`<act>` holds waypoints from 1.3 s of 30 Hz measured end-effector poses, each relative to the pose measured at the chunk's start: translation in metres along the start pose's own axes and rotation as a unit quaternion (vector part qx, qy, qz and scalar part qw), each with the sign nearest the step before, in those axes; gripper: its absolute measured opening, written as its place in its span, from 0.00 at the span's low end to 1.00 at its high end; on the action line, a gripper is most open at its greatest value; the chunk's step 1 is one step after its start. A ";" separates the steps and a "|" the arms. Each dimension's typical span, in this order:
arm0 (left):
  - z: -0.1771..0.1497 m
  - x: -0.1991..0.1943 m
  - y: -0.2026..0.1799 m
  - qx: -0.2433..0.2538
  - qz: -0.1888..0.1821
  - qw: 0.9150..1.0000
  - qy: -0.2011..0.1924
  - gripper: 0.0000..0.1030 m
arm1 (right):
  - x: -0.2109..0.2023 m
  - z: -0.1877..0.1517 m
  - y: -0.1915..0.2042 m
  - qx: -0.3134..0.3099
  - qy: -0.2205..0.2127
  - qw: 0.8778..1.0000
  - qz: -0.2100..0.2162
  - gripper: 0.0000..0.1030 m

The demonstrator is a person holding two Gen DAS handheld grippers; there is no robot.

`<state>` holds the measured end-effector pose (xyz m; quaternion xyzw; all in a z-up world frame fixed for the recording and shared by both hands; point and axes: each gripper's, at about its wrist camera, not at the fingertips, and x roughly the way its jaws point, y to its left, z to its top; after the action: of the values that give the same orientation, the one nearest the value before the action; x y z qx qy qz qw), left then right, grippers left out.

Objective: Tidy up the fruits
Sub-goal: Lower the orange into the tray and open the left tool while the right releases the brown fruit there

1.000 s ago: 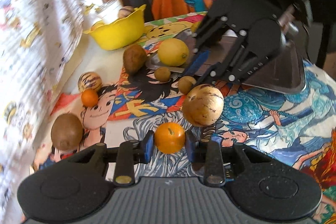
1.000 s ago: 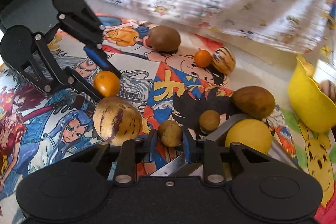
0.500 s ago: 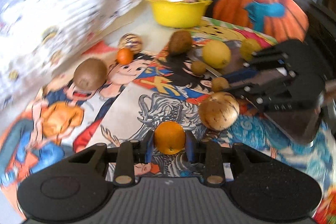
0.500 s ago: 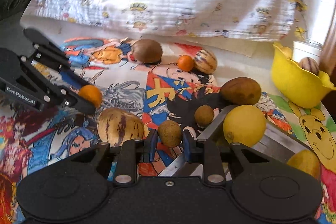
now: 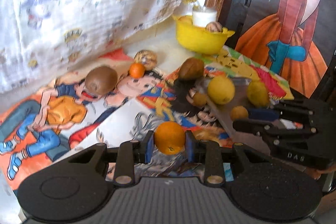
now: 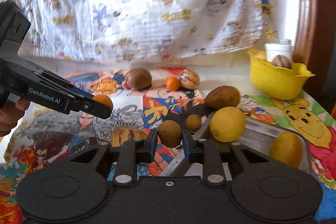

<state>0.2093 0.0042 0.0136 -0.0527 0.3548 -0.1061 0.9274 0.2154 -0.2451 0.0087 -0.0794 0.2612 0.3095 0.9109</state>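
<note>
A table is covered by a cartoon-printed cloth [image 5: 117,117], and the scene is bounded at the back by a hanging white fabric [image 6: 134,5] patterned with small figures. A wooden frame edge [image 6: 304,3] is seen at the right of that fabric, and a painted panel of a figure in an orange skirt [image 5: 294,20] is located behind the table in the left wrist view. A small orange citrus fruit [image 5: 169,137] is clamped between the pads of the left gripper [image 5: 169,147] and is held clear of the cloth. A small round brown fruit [image 6: 169,133] is clamped in the same manner by the right gripper [image 6: 169,145], above the near edge of a metal tray [image 6: 260,135]. Two yellow lemons [image 6: 227,124] [image 6: 286,149] are placed on the tray. A yellow bowl [image 6: 277,83] is positioned at the far corner, with a striped fruit [image 6: 281,62] inside and a white jar [image 6: 278,49] just behind it. Loose on the cloth are found two large brown fruits [image 6: 138,78] [image 6: 222,97], a second small orange [image 6: 172,83] touching a striped melon-like fruit [image 6: 189,78], a small brown ball [image 6: 193,122] beside the tray, and a striped pale fruit [image 6: 128,135] partly hidden behind the right gripper.
</note>
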 end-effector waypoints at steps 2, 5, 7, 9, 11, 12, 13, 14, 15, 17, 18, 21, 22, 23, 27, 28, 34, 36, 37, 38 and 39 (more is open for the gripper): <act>0.007 -0.003 -0.010 0.000 0.001 1.000 -0.006 0.33 | -0.010 -0.001 -0.005 0.012 -0.010 1.000 -0.010 0.26; 0.019 -0.005 -0.029 0.002 0.002 1.000 -0.013 0.33 | -0.027 -0.004 -0.015 0.029 -0.024 0.999 -0.034 0.26; 0.024 -0.004 -0.041 0.007 -0.001 1.000 -0.017 0.33 | -0.035 -0.008 -0.021 0.037 -0.026 0.997 -0.059 0.26; 0.029 0.002 -0.056 0.014 -0.002 1.000 -0.019 0.33 | -0.041 -0.012 -0.027 0.043 -0.027 0.995 -0.084 0.26; 0.031 0.009 -0.070 0.024 -0.007 0.999 -0.023 0.33 | -0.045 -0.015 -0.035 0.054 -0.026 0.992 -0.109 0.26; 0.033 0.014 -0.077 0.029 -0.008 0.999 -0.025 0.33 | -0.046 -0.016 -0.037 0.060 -0.024 0.990 -0.122 0.26; 0.033 0.019 -0.083 0.032 -0.009 0.999 -0.024 0.33 | -0.046 -0.018 -0.040 0.064 -0.022 0.988 -0.135 0.26; 0.034 0.025 -0.087 0.034 -0.013 0.999 -0.019 0.33 | -0.045 -0.019 -0.042 0.068 -0.018 0.986 -0.148 0.27; 0.034 0.031 -0.091 0.035 -0.017 0.999 -0.011 0.33 | -0.045 -0.022 -0.044 0.069 -0.013 0.985 -0.159 0.27; 0.035 0.045 -0.097 0.041 -0.018 0.999 0.009 0.33 | -0.042 -0.026 -0.048 0.072 -0.004 0.981 -0.178 0.27; 0.036 0.052 -0.100 0.043 -0.019 0.999 0.018 0.33 | -0.040 -0.028 -0.050 0.075 0.002 0.980 -0.185 0.27; 0.038 0.069 -0.104 0.041 -0.031 0.998 0.038 0.33 | -0.036 -0.036 -0.059 0.089 0.014 0.976 -0.196 0.26; 0.039 0.074 -0.105 0.042 -0.032 0.998 0.042 0.33 | -0.035 -0.039 -0.061 0.093 0.017 0.976 -0.197 0.27; 0.039 0.079 -0.106 0.045 -0.032 0.997 0.047 0.33 | -0.034 -0.041 -0.064 0.098 0.021 0.975 -0.198 0.27; 0.037 0.097 -0.110 0.051 -0.029 0.996 0.062 0.33 | -0.028 -0.045 -0.069 0.104 0.033 0.974 -0.198 0.27; 0.037 0.101 -0.110 0.050 -0.028 0.996 0.065 0.33 | -0.027 -0.046 -0.070 0.105 0.036 0.974 -0.197 0.27; 0.033 0.109 -0.110 0.051 -0.028 0.996 0.072 0.33 | -0.020 -0.048 -0.073 0.107 0.046 0.974 -0.195 0.27; 0.034 0.110 -0.110 0.048 -0.030 0.996 0.074 0.33 | -0.019 -0.048 -0.074 0.109 0.047 0.973 -0.196 0.27; 0.034 0.111 -0.110 0.048 -0.031 0.996 0.074 0.33 | -0.019 -0.048 -0.074 0.109 0.048 0.973 -0.197 0.27; 0.034 0.111 -0.110 0.048 -0.030 0.996 0.074 0.33 | -0.018 -0.048 -0.074 0.109 0.049 0.973 -0.197 0.27; 0.034 0.112 -0.110 0.049 -0.030 0.996 0.074 0.33 | -0.018 -0.048 -0.074 0.109 0.050 0.973 -0.198 0.27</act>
<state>0.2955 -0.1282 -0.0145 -0.0100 0.4152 -0.1552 0.8963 0.2277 -0.3286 -0.0242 -0.0454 0.3175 0.0886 0.9430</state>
